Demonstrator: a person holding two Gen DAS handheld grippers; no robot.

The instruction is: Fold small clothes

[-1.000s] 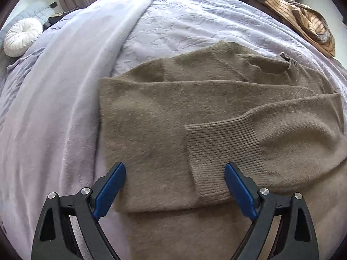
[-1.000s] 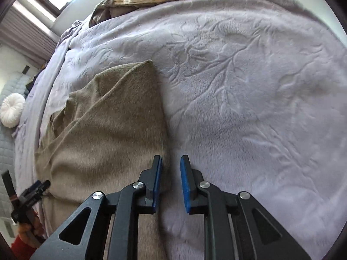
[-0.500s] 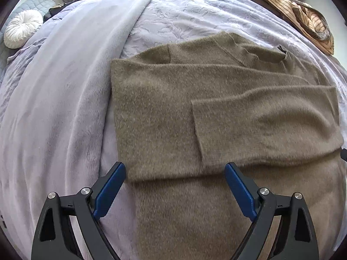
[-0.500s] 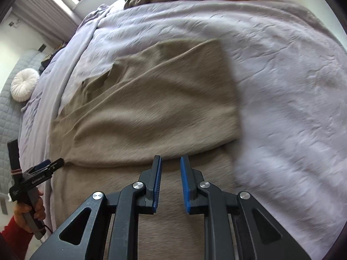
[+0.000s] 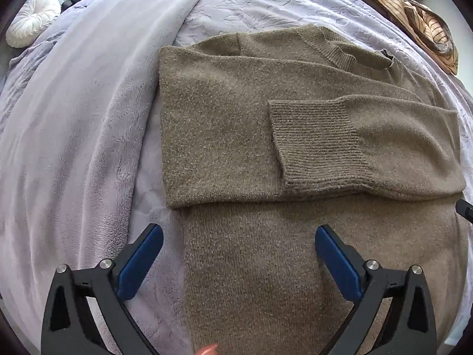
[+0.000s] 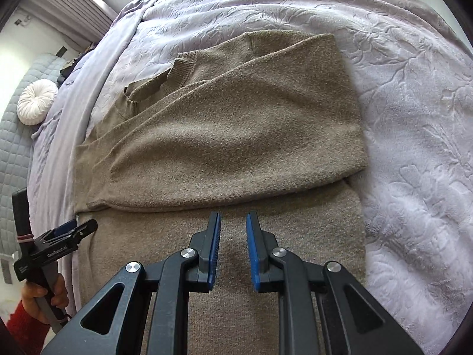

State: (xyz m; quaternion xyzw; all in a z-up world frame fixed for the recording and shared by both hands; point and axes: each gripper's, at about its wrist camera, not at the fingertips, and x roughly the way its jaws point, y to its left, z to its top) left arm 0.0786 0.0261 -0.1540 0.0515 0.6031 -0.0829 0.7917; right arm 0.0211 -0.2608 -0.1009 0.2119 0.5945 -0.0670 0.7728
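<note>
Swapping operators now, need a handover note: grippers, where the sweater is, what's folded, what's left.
Left gripper: jaws wide open, empty, above the sweater's lower left edge.
Right gripper: jaws narrowly apart, gripping nothing, over the lower body panel.
Sweater: olive knit, flat on the lavender bedspread, collar at the far end.
Done: both sleeves folded across the chest; ribbed cuff lies on top.
Left: probably fold the lower half up toward the collar, then set it aside.

One sweater (image 5: 266, 148), one round cushion (image 5: 32, 25), two tongs (image 5: 239, 263) (image 6: 233, 251).
</note>
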